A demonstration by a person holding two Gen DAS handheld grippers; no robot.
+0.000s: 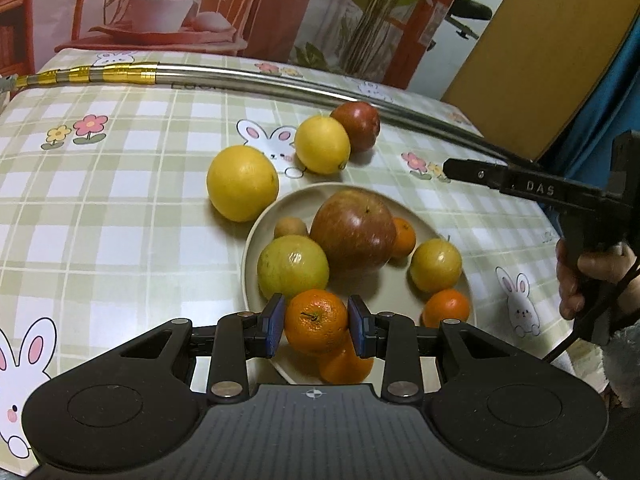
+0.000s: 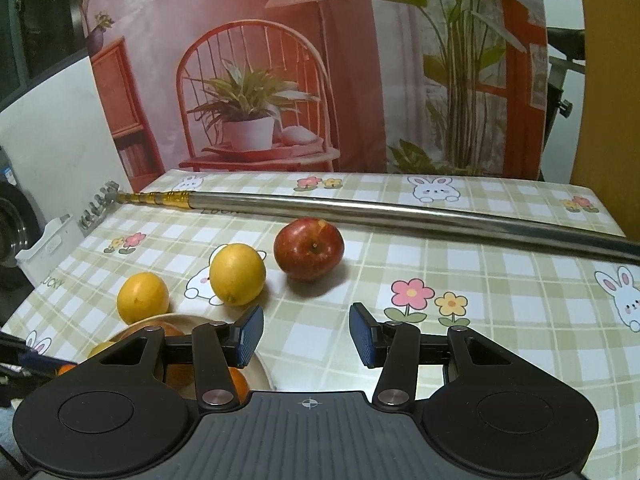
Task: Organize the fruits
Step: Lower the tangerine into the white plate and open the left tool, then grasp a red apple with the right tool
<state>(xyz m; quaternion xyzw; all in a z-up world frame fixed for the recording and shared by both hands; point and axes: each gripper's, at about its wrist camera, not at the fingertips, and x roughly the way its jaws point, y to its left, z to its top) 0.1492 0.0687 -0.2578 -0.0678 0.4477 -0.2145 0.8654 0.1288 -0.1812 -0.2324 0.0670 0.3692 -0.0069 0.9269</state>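
Left gripper clamps a round tangerine — stem facing the camera; right gripper gapes, empty.

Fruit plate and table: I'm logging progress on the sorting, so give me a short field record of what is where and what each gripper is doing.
plate: holds a large apple, a green-yellow fruit, several small oranges and other small fruit
left gripper: shut on a mandarin, above the plate's near edge
right gripper: open, nothing between its pads, over bare tablecloth
off the plate: red apple, lemon, larger yellow citrus
other: metal pole lying across the far side of the table
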